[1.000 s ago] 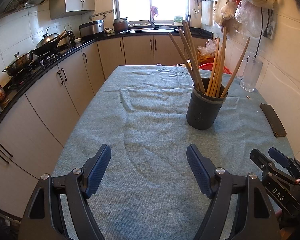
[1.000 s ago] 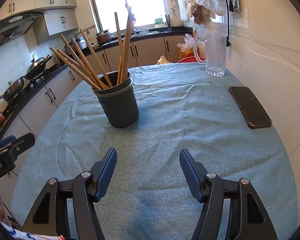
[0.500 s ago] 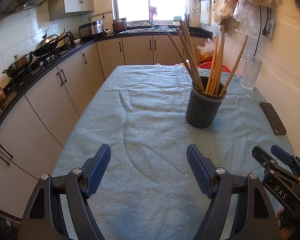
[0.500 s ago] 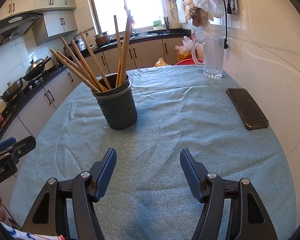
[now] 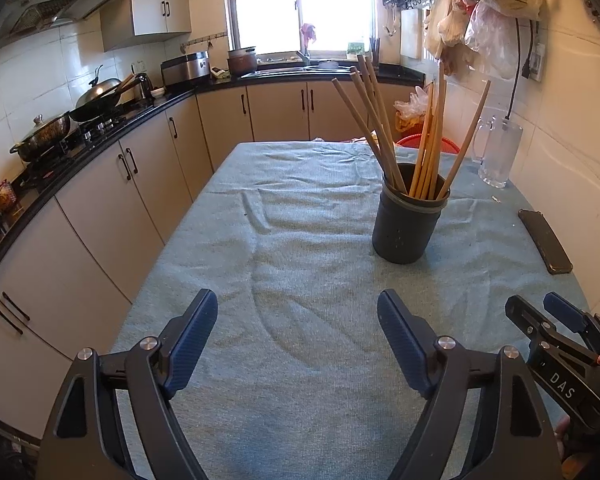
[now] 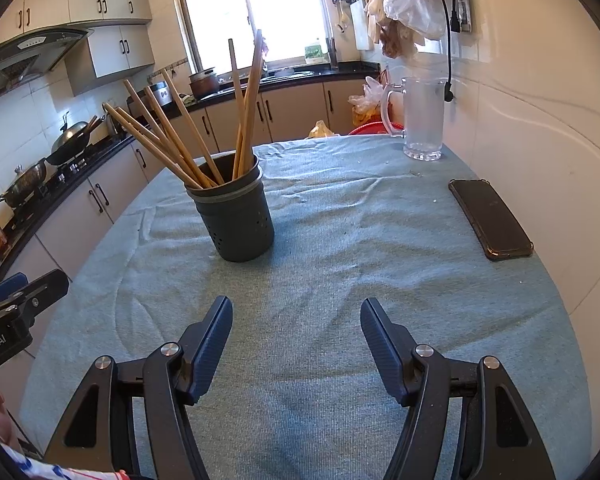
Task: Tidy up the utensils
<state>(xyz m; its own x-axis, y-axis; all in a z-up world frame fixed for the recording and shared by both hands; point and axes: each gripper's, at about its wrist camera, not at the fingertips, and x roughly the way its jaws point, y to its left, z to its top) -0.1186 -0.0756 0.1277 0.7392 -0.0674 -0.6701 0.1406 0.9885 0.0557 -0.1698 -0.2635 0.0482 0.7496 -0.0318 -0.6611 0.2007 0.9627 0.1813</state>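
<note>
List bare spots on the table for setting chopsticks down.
Bare cloth left of the holder toward the stove-side edge, and between the holder and both open grippers, left and right. Tighter on the wall side: phone and glass pitcher.

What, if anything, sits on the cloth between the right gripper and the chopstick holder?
Nothing visible. Only bare cloth lies between the open right gripper and the holder with its chopsticks. The phone lies off to the right.
</note>
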